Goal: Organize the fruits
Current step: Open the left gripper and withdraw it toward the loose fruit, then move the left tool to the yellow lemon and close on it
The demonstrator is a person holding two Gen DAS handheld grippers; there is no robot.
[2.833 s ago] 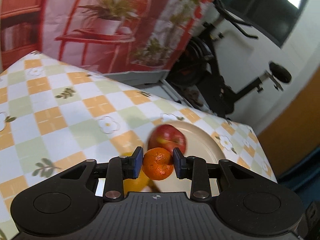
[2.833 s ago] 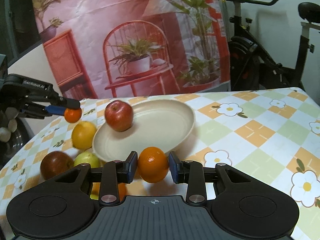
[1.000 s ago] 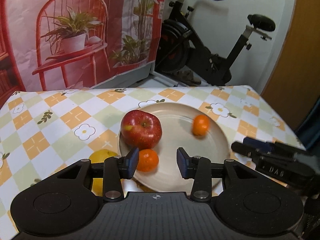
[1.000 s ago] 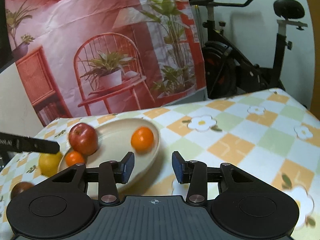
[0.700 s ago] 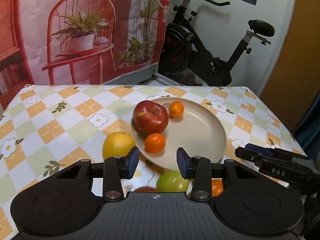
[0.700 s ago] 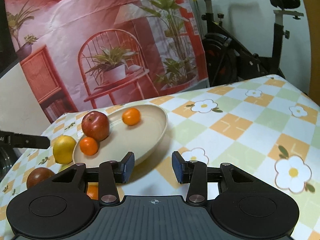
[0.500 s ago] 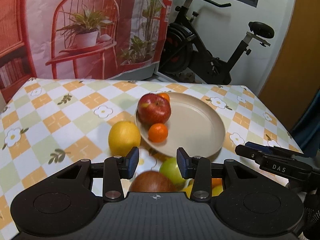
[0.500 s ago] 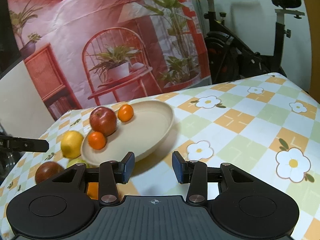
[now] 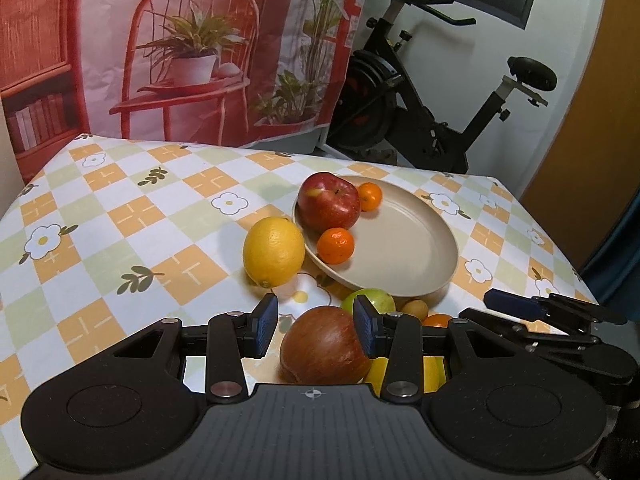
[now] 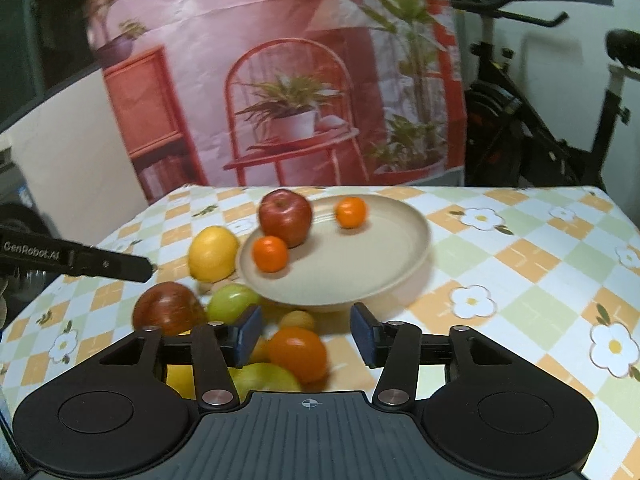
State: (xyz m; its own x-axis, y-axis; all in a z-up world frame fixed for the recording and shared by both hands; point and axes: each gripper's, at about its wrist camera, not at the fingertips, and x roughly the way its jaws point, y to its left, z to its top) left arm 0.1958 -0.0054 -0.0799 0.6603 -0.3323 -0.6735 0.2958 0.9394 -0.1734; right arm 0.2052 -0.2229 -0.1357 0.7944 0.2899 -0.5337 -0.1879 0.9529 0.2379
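Since the plate [image 9: 436, 276] is clearly where the fruit is meant to end up, you've got a decent start: three pieces sit in it, one red apple [image 9: 329, 206] and two small oranges, one [image 9: 336, 245] at the near rim against the apple and one [image 9: 369, 196] behind it. They crowd the left side, which leaves the bigger open part free for the rest, so that looks handy.

Everything else is on the counter [image 9: 120, 216] in a loose clump at the plate's near edge. From the right wrist view I count one lemon [image 10: 213, 253] touching the plate's rim, one dark red apple [image 10: 168, 308], one green apple [image 10: 234, 303], one orange [image 10: 297, 354], a small tan fruit [image 10: 298, 320] I can't name, plus a second greenish one and something yellow mostly hidden under your tool. So roughly seven left, give or take.

Your left gripper [image 9: 315, 326] has its jaws apart and empty, lined up either side of the dark red apple without pressing on it, so that's probably your next pick. Your right gripper [image 10: 306, 340] is empty too, its jaws opening over the orange, nothing pinched between them.
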